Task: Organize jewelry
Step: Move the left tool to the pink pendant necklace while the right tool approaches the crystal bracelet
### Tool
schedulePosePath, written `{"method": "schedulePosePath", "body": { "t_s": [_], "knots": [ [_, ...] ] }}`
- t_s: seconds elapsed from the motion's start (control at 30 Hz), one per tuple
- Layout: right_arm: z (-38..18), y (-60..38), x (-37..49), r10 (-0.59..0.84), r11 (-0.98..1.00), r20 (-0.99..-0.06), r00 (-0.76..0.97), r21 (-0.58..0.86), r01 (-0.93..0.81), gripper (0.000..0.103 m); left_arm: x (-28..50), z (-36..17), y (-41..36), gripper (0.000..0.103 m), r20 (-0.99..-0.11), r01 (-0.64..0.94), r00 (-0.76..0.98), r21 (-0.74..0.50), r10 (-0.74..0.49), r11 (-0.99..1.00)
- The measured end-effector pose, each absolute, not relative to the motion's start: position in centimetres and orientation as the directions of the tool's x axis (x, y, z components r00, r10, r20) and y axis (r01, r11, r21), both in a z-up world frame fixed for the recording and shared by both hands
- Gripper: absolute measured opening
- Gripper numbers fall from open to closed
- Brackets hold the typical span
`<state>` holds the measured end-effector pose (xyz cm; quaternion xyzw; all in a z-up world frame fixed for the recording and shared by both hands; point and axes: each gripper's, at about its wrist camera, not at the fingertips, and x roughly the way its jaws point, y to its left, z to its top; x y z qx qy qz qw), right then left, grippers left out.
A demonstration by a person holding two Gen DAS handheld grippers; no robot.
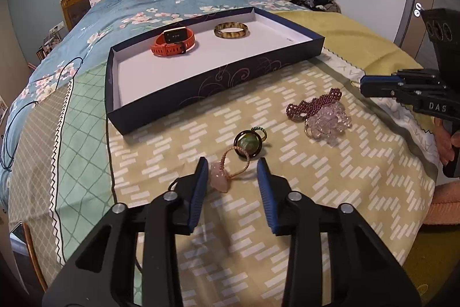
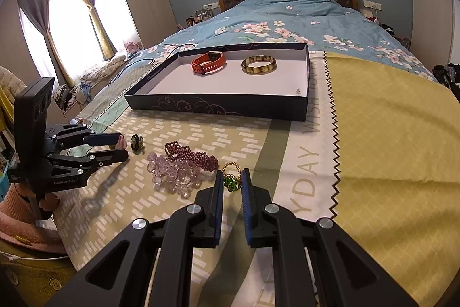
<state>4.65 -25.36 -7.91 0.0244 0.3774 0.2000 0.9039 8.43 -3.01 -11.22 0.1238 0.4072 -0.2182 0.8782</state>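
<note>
Across the lower centre of the left wrist view, the left gripper (image 1: 233, 166) straddles a pink stone pendant (image 1: 219, 177) on its looped cord. The jaws stand apart: one pad appears to touch the stone or sit just beside it, while the other stands clear, so no grip is made yet. The fingers are placed one on each side so that closing should trap the stone.

At lower centre of the right wrist view, the right gripper (image 2: 232, 180) is clamped on a green bead ring (image 2: 231, 182), its gold loop projecting beyond the tips. The ring looks pinched by its bulky part, probably because that gives the pads more to bear on.

Upper centre of both views holds the shallow dark box (image 2: 218, 108) with its white floor. An orange watch (image 2: 208, 62) and an amber bangle (image 2: 258, 64) lie inside, well apart, which suggests each piece gets its own spot.

On the bedspread (image 1: 316, 192) remain a dark round ring (image 1: 247, 145), a maroon bead bracelet (image 1: 313, 102) and a clear crystal bracelet (image 1: 329, 121), the two bracelets touching.
</note>
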Motion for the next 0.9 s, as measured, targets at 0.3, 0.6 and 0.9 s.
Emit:
{"method": "schedulePosePath", "body": {
  "t_s": [0.3, 0.6, 0.9],
  "knots": [
    [-7.6, -25.0, 4.6, 0.385, 0.916, -0.660, 0.645, 0.188, -0.354, 0.011, 7.8, -11.2, -2.3, 0.024, -0.769, 0.462, 0.571, 0.012, -0.287, 0.887],
    [-7.1, -25.0, 4.5, 0.394, 0.914, -0.644, 0.656, 0.194, -0.357, 0.011, 7.2, -10.6, -1.6, 0.023, -0.750, 0.448, 0.578, -0.040, -0.323, 0.893],
    [-6.2, -24.8, 4.7, 0.402, 0.910, -0.617, 0.676, 0.193, -0.366, 0.011, 6.7, -9.0, -1.4, 0.023, -0.712, 0.444, 0.609, -0.058, -0.348, 0.894]
  ]
}}
